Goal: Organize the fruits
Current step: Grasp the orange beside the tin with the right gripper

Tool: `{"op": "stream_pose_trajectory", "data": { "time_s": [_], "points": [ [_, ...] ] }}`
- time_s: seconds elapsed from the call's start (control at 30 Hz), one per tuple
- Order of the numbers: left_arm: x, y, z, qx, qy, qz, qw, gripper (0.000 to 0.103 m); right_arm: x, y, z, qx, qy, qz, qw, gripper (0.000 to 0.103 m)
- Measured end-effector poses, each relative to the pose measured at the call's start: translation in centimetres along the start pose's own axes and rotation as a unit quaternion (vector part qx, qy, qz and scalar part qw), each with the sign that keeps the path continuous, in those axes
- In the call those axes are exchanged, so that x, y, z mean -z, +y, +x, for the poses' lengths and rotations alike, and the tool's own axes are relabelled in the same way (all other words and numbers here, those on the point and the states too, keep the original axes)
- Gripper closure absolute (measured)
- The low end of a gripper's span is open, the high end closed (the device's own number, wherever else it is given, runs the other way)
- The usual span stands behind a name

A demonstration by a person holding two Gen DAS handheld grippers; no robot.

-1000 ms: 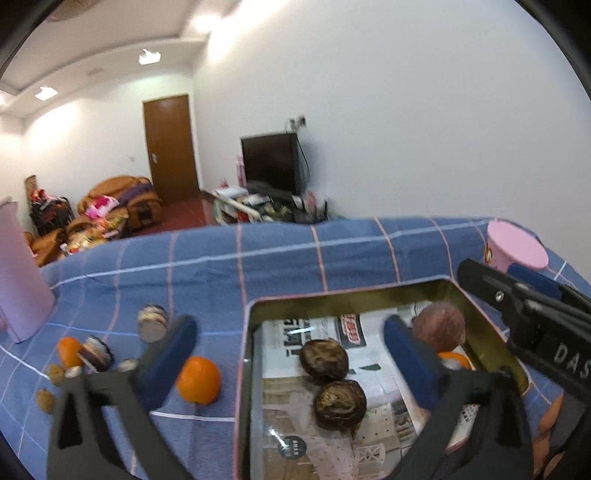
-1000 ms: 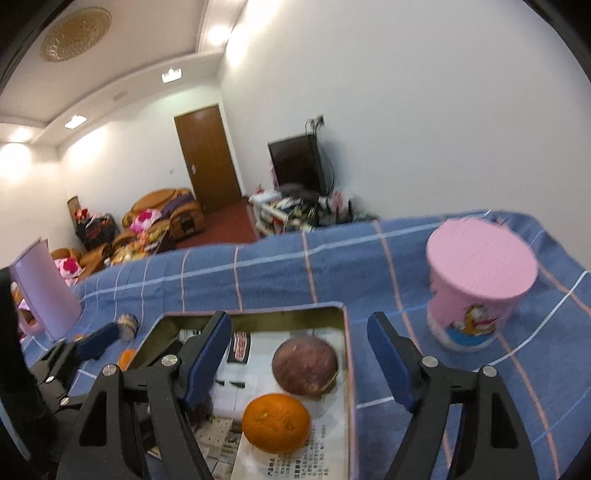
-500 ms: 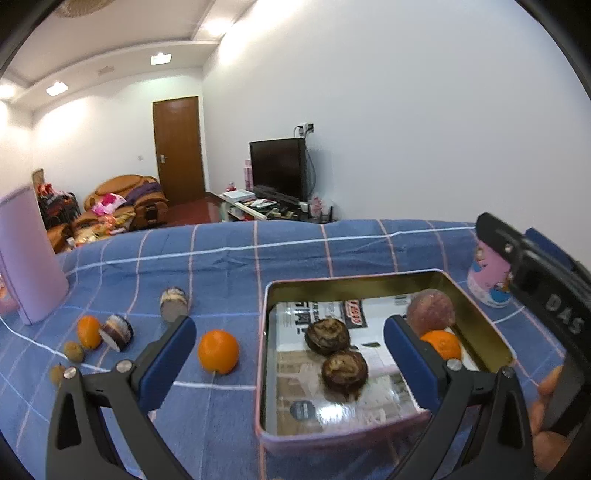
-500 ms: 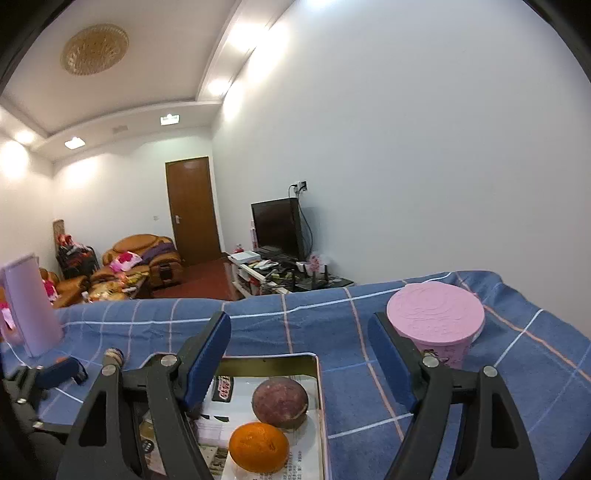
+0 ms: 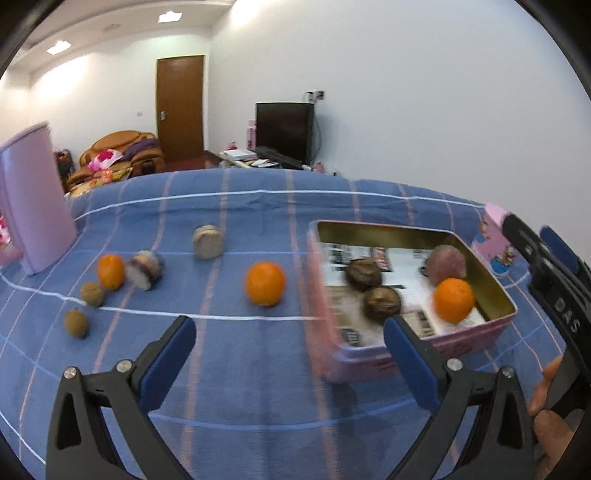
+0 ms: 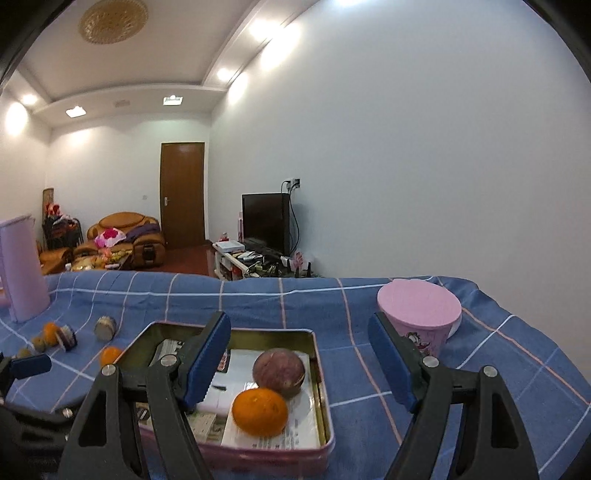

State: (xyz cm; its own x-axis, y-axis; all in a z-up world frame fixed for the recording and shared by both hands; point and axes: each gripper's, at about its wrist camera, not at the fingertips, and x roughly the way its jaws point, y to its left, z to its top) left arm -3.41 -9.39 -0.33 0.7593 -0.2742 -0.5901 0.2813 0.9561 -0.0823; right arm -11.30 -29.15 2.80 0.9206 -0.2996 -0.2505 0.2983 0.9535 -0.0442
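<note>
Orange (image 5: 265,283) loose on the blue cloth, just off the pink tin's (image 5: 369,360) left wall, dead ahead of left gripper (image 5: 288,349) (jaws wide, empty), nearer than right gripper (image 6: 299,356), likewise agape and empty.

White walls (image 6: 406,147) all round me, big bare one on the right. Brown wooden door (image 6: 182,194) shut at the far end. Black TV (image 6: 265,221) off, on a low white stand (image 6: 236,258) cluttered with small stuff, cable running up to a wall socket (image 6: 291,182). Orange-brown sofa (image 6: 125,236) far left with pink and purple cloth heaped on it. Reddish floor (image 6: 192,260) by the door. Stepped ceiling, recessed lights (image 6: 75,111) lit, gold round medallion (image 6: 112,20) overhead.
</note>
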Motion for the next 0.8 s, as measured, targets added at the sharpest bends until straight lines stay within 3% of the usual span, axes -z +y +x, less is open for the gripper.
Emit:
{"op": "stream_pose_trajectory", "data": {
  "time_s": [0.23,0.43,0.7,0.8],
  "points": [
    [-1.5,6.3,-1.2,-0.041,-0.039,0.034,0.9978,0.0,0.4,2.6,-0.8,-0.023,0.016,-0.017,0.999,0.025],
    [-1.8,11.8,-0.6,-0.101,-0.036,0.039,0.9935,0.0,0.3,6.6,-1.0,-0.063,0.026,-0.034,0.997,0.025],
    [-1.8,16.2,-0.1,-0.098,-0.026,0.0,0.9949,0.0,0.3,12.3,0.2,-0.113,0.048,-0.086,0.989,0.025],
    [-1.7,17.0,0.3,-0.08,-0.01,-0.016,0.9966,0.0,0.2,14.0,1.3,-0.137,0.063,-0.112,0.982,0.025]
  ]
}}
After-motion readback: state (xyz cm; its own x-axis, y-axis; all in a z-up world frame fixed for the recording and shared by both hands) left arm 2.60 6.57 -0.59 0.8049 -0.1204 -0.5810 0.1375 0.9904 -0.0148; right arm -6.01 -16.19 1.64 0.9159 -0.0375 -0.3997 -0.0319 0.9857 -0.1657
